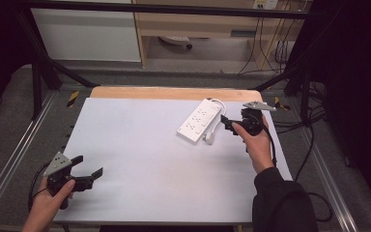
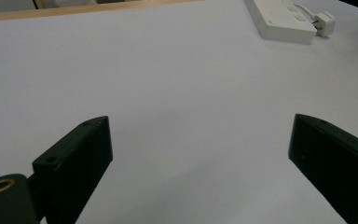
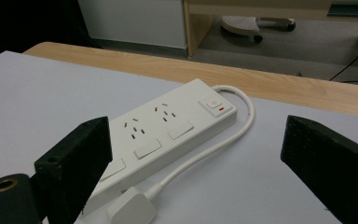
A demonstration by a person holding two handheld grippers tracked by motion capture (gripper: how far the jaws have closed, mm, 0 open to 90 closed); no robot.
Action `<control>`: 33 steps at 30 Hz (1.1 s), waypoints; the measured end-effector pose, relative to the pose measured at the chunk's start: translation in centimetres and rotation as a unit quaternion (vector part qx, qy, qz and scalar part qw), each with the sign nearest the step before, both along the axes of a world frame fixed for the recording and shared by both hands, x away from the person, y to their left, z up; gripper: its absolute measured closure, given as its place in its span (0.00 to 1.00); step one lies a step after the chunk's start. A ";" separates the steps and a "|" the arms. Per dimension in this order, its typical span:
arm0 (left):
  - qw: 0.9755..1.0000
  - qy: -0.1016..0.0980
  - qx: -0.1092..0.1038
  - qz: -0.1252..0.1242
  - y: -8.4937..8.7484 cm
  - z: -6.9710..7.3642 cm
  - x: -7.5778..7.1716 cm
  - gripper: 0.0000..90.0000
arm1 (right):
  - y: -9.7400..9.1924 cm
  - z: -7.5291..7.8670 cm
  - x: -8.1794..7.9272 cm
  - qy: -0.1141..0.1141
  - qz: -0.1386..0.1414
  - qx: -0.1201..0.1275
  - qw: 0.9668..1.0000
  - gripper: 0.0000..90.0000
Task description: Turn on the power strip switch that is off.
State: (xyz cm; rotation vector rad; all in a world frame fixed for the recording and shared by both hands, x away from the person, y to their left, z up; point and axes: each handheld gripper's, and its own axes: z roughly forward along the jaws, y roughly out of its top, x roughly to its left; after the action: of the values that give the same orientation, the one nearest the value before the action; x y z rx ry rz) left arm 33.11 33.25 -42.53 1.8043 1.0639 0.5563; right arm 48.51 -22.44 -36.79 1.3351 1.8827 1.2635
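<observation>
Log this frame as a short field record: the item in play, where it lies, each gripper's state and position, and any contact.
item: white power strip with its cord and plug
item position: far right part of the white table, lying flat, plug beside it
right gripper: jaws open, just right of the strip, aimed at it
left gripper: jaws open, near left corner of the table, away from the strip
contact: neither gripper touches the strip
held: nothing
</observation>
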 end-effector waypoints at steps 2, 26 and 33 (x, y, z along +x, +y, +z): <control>1.000 -0.002 0.000 0.000 0.0 0.0 0.0 0.07 | -0.1 -0.1 0.3 -0.001 -0.006 0.002 1.000 0.12; 1.000 -0.003 0.003 -0.006 -0.1 0.1 -0.1 0.07 | 0.2 -1.0 3.1 -0.014 -0.033 0.007 0.999 0.54; 1.000 -0.002 0.002 -0.006 -0.1 0.0 -0.1 0.07 | 0.3 -2.1 4.1 -0.015 -0.049 0.000 0.999 0.70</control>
State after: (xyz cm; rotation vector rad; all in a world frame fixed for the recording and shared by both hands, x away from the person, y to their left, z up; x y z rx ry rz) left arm 33.02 33.18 -42.49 1.8113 1.0484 0.5558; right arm 52.58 -22.19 -38.91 1.3838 1.7744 1.2285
